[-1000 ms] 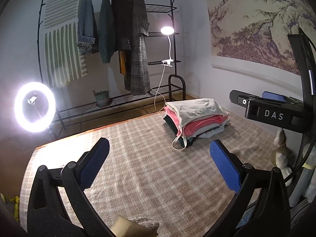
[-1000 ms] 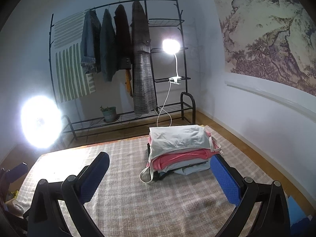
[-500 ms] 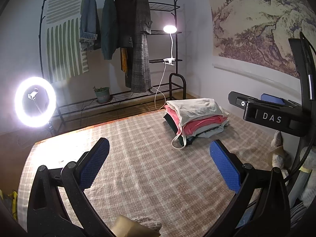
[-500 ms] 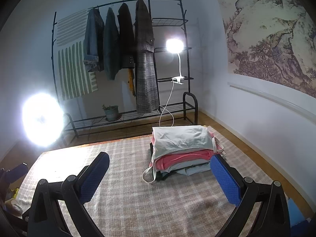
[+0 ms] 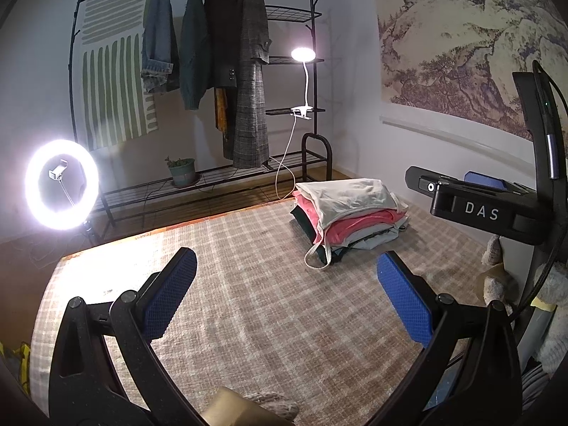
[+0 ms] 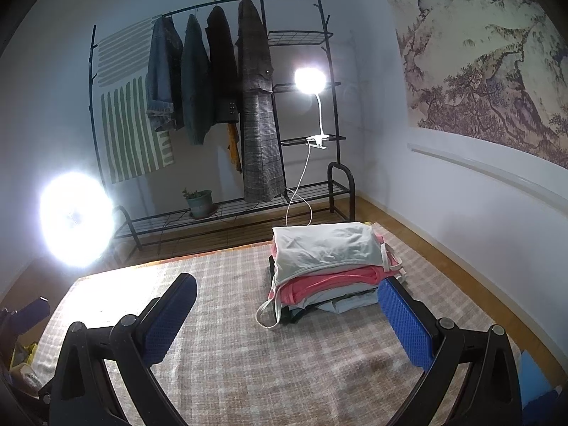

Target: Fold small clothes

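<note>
Left wrist view alone shows the right gripper (image 5: pixel 475 191) (jaw state cannot be told there). Both the left gripper (image 5: pixel 287 291) and the right gripper, seen in its own view, are spread, empty; the folded clothes stack (image 6: pixel 326 266) lies ahead on the plaid rug (image 6: pixel 230 355), apart.

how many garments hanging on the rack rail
4, left to right: denim jacket, dark green jacket, black jacket, long plaid coat. A yellow piece below may be another.

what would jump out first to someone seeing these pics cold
The glowing ring light at the left edge grabs the eye first, with the clip lamp shining on the clothes rack against the back wall. Next comes the stack of folded clothes on the checked mat, a pale garment on top and pink beneath. Both open grippers, left and right, hover empty above the mat.
</note>
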`<state>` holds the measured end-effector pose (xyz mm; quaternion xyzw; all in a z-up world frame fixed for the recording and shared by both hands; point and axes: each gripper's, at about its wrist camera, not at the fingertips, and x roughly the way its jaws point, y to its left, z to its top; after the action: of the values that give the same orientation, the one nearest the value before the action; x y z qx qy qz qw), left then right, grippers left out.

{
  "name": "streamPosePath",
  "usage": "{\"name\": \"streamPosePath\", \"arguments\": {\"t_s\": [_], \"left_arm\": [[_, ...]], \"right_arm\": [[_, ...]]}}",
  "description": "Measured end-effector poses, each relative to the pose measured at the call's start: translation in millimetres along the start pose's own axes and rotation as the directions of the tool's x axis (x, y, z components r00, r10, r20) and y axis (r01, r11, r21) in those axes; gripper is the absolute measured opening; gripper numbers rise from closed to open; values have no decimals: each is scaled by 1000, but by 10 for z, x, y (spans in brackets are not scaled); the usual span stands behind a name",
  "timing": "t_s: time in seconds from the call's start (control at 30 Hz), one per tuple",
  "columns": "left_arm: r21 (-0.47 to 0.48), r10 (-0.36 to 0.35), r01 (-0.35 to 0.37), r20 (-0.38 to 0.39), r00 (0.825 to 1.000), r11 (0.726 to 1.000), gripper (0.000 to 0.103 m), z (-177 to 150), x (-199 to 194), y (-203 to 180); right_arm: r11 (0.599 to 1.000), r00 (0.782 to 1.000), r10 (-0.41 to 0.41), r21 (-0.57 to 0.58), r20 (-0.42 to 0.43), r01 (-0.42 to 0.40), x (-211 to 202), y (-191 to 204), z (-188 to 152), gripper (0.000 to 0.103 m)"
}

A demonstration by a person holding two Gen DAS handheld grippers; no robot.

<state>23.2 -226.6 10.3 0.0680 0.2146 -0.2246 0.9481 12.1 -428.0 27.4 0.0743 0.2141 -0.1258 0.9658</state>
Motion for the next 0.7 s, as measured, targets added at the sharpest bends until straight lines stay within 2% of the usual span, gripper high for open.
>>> {"name": "streamPosePath", "arguments": {"t_s": [0.7], "left_arm": [[-12,24,-24,7,1000,1000,103,35,-7,-89]], "right_arm": [[1000,1000,7,-6,-11,-7,21,23,-23,103]]}}
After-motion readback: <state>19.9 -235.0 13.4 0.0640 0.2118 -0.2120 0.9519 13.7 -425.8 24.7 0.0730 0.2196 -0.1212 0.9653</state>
